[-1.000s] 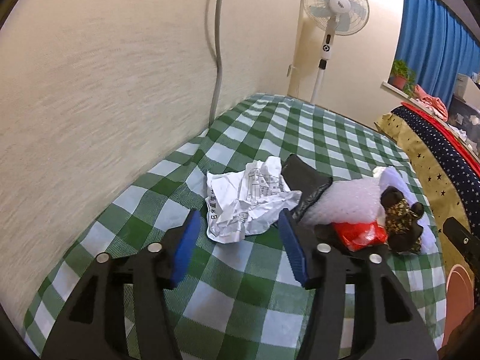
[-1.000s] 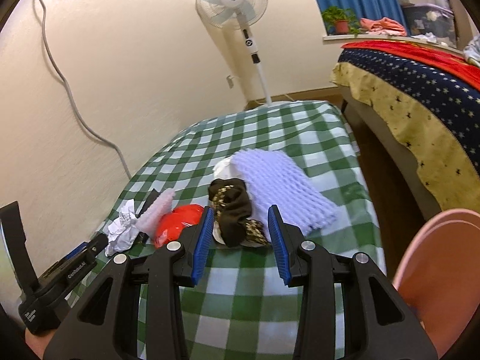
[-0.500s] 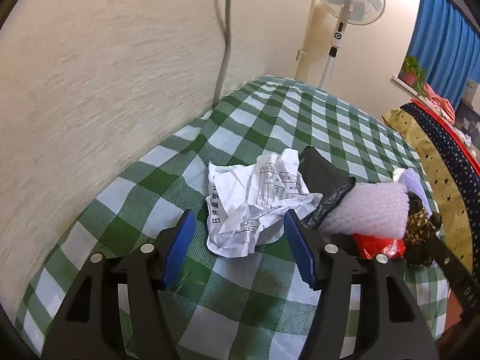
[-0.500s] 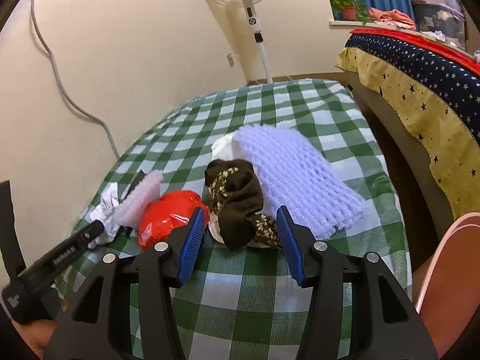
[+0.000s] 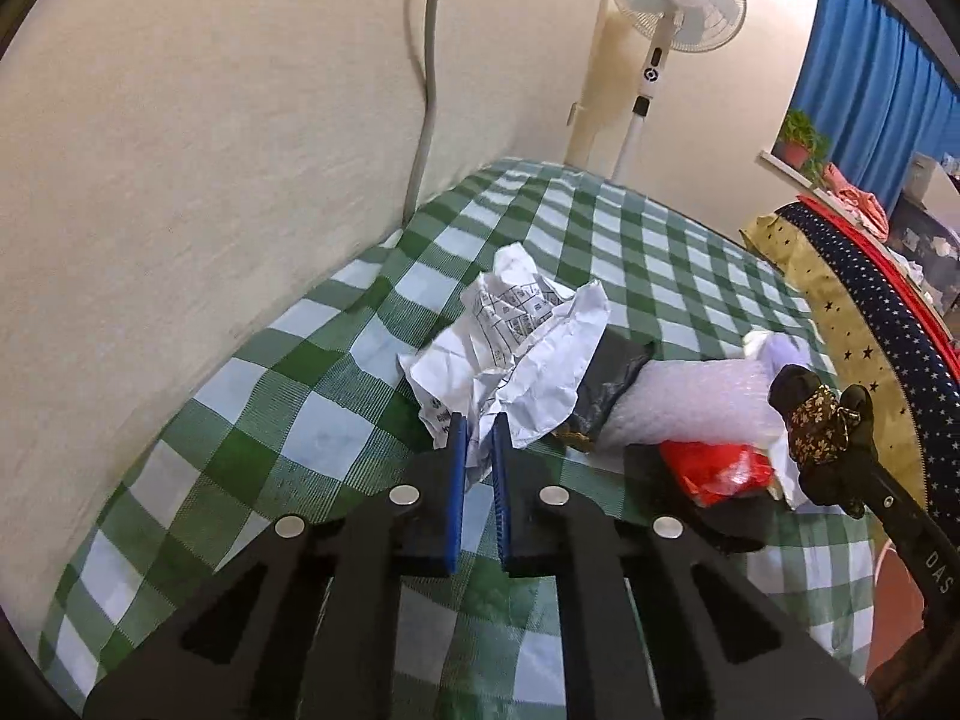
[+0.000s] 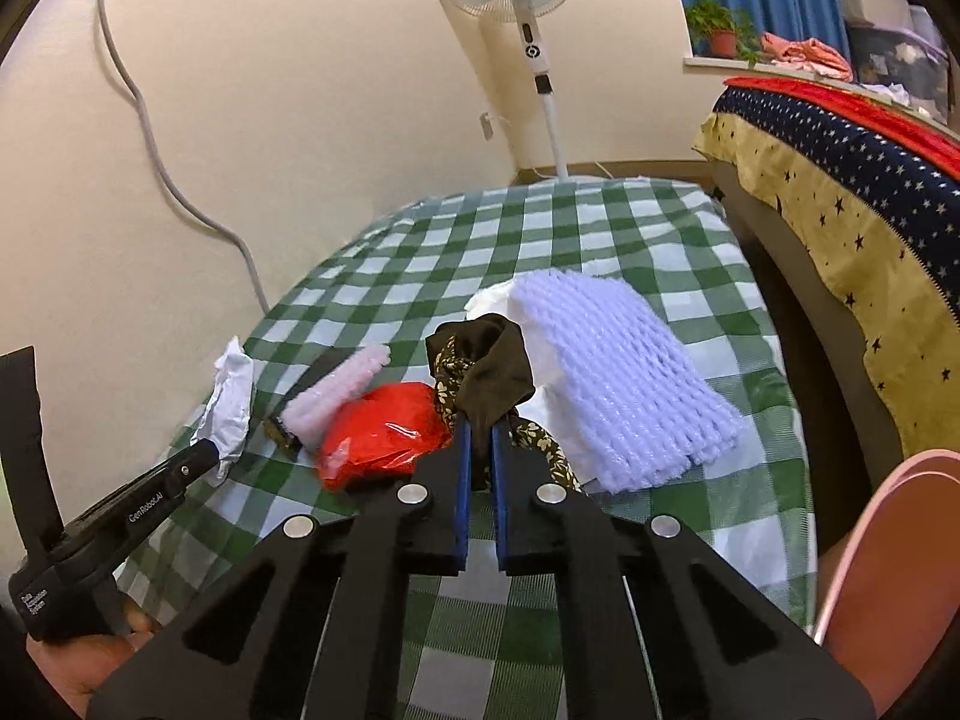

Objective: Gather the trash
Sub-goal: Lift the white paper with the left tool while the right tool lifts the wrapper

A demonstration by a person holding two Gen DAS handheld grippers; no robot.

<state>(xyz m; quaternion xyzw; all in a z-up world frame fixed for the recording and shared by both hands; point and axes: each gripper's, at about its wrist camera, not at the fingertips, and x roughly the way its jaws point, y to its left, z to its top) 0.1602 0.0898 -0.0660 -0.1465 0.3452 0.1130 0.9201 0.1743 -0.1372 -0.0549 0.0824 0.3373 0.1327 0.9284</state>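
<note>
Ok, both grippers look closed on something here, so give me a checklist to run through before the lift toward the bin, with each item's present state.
1. Left gripper shut on the crumpled paper: ok.
2. Right gripper shut on the brown floral cloth: ok.
3. Paper grip deep enough: not ok, only a lower edge is pinched.
4. Cloth free of the red plastic bag and white foam net: cannot tell, both touch or lie close to it.
5. Pink bin within view: ok, only its rim shows at the right edge.

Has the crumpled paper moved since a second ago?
Yes. The crumpled paper has lifted and stands taller against the black bag beside it, pinched at its near edge by the shut left claw.
</note>
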